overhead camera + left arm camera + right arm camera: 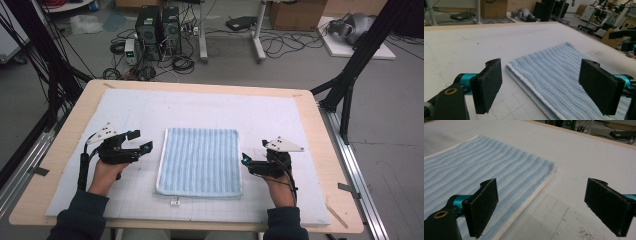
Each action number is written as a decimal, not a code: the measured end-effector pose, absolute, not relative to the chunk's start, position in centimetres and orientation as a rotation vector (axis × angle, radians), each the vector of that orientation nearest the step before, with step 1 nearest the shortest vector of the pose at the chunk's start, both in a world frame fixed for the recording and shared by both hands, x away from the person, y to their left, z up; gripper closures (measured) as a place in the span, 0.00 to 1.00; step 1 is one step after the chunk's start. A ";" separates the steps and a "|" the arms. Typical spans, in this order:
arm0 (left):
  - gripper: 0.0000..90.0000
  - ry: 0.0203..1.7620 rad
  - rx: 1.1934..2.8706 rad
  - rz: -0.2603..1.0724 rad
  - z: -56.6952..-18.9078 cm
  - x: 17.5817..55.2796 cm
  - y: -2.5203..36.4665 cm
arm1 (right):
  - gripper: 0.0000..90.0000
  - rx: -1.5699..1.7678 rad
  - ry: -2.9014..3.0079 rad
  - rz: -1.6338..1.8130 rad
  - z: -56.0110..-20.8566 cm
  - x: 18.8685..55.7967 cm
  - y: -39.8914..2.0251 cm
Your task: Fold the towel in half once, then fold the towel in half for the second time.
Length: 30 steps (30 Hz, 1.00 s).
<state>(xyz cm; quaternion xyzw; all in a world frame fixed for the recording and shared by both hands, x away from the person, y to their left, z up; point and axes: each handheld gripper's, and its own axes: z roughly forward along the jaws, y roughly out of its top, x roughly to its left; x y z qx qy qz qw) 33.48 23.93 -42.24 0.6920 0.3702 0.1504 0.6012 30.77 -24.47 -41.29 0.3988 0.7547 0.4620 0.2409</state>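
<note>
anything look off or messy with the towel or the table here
Nothing much stands out. The blue striped towel lies folded, flat and square on the white mat, edges fairly even. Only small dark specks mark the mat near the right hand-held gripper. Both hand-held grippers sit open beside the towel, the left too.

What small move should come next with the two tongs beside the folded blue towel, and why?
Probably draw both tongs back from the towel. It lies folded flat on the white mat, edges even. The left tongs and right tongs flank it, jaws open and empty, touching nothing. Another fold is possible too.
</note>
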 end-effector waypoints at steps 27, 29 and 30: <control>0.20 0.929 1.629 0.303 -42.0 35.6 23.4 | 0.12 1.115 2.103 1.264 -41.7 30.6 -24.6; 0.20 0.924 1.649 0.321 -41.5 36.3 22.9 | 0.12 1.117 2.105 1.269 -41.7 30.5 -24.5; 0.21 0.919 1.658 0.336 -41.3 36.7 22.7 | 0.12 1.110 2.105 1.271 -41.7 30.6 -24.5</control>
